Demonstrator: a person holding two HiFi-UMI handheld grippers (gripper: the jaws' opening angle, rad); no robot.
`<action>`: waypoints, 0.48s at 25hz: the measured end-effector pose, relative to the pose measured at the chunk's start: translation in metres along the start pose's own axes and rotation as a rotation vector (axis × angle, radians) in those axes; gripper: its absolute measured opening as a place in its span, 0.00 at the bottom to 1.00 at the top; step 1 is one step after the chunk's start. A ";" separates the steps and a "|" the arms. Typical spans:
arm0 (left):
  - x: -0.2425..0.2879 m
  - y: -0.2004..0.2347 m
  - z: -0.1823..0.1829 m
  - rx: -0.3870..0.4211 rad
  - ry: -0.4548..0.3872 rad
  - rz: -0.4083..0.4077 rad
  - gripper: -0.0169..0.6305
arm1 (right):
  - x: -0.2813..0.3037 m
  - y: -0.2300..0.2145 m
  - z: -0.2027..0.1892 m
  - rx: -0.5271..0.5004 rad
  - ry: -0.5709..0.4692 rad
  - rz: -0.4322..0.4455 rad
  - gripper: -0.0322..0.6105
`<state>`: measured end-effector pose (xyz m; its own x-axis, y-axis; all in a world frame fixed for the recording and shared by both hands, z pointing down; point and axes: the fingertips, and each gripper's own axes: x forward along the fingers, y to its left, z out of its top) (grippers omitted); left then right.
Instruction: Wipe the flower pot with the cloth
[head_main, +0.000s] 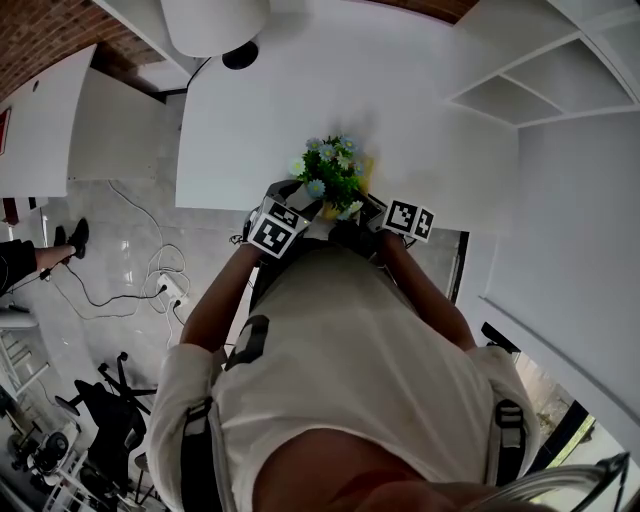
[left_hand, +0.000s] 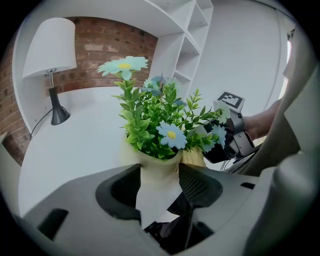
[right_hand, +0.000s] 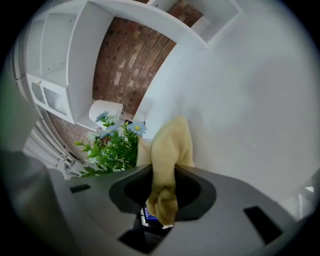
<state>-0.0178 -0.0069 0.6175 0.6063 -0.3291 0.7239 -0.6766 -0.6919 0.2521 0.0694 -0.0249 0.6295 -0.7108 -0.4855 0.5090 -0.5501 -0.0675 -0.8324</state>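
The pot (left_hand: 157, 162) stands at the near edge of the white worktop (head_main: 250, 120), right in front of the person, and green leaves and blue flowers (head_main: 330, 172) spread over its mouth. The left claw (left_hand: 158, 172) comes at it from the near left. The pot's pale wall fills the gap between the jaws just under the rim, so this claw looks clamped on the pot. Further down, the wall draws away from the right jaw.

The right claw (right_hand: 162, 175) is on the pot's right side, shut on the yellow cloth (right_hand: 172, 145). One bunched end sits deep between the jaws and a loose flap stands out past the tips. In the left gripper view that flap lies against the pot's far right side, just under the leaves. I cannot tell whether it presses there or only rests.

The pot looks small and light, and probably top-heavy under the plant. Its wall seems smooth and hard, so it may slip or twist in the claw while it is rubbed. The best hold is on the wall below the rim, where the left claw is now. The stems would bend and give no hold.

The cloth is soft and limp and will fold round the curve of the pot. It pushes with little force, so the strokes should run against the side the left claw braces. A hard sideways push this close to the near edge could tip the pot or slide it off.

A lamp (left_hand: 50, 55) stands well apart on the far left.
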 end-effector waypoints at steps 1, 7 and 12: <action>0.003 0.000 -0.002 0.003 -0.005 0.000 0.41 | 0.001 -0.004 -0.002 0.004 -0.003 -0.010 0.23; -0.008 0.020 -0.002 0.063 -0.016 0.029 0.52 | -0.001 -0.011 -0.001 0.000 -0.043 -0.032 0.22; -0.016 0.021 0.038 0.238 -0.090 -0.108 0.56 | -0.016 0.024 0.017 0.024 -0.105 0.084 0.22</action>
<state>-0.0252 -0.0407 0.5868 0.7113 -0.2938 0.6385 -0.4952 -0.8541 0.1587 0.0750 -0.0335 0.5978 -0.7035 -0.5785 0.4128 -0.4792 -0.0428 -0.8766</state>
